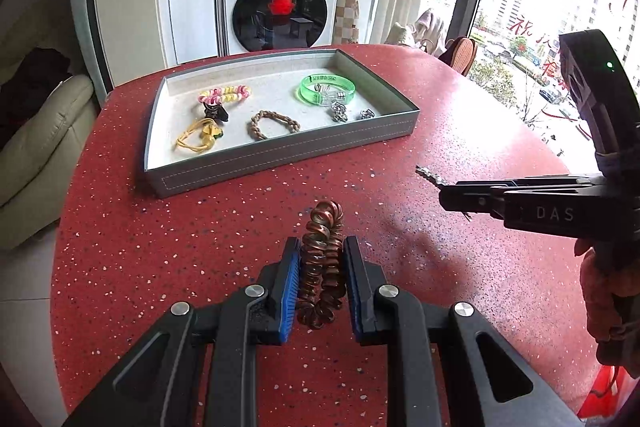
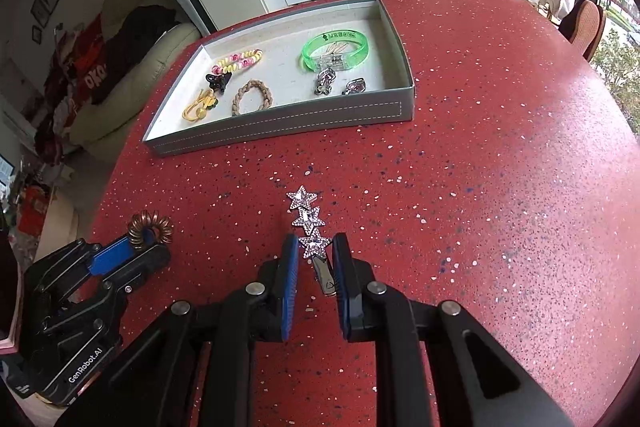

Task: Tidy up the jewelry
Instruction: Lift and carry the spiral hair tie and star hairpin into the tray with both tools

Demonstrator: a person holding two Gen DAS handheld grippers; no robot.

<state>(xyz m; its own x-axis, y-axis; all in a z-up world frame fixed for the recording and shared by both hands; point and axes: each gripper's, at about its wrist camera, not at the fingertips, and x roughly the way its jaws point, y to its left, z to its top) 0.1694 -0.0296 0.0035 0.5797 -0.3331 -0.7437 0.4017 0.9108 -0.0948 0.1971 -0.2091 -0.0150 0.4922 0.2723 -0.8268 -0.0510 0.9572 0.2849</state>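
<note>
My left gripper (image 1: 321,247) is shut on a brown spiral hair tie (image 1: 322,259), held above the red table; it also shows at lower left as the left gripper (image 2: 140,241) with the brown hair tie (image 2: 150,225). My right gripper (image 2: 316,247) is shut on a sparkly star hair clip (image 2: 307,217), whose stars stick out past the fingertips. From the left wrist view the right gripper (image 1: 442,193) enters at the right with the clip (image 1: 430,175) poking out. The grey tray (image 1: 280,157) lies beyond both, holding several pieces.
In the tray (image 2: 280,125) lie a green bangle (image 2: 335,47), a braided band (image 2: 253,97), a pink-yellow spiral tie (image 2: 239,61), a yellow tie (image 2: 200,107) and silver pieces (image 2: 325,81). A washing machine (image 1: 278,3) stands behind the table; a sofa (image 1: 36,139) at left.
</note>
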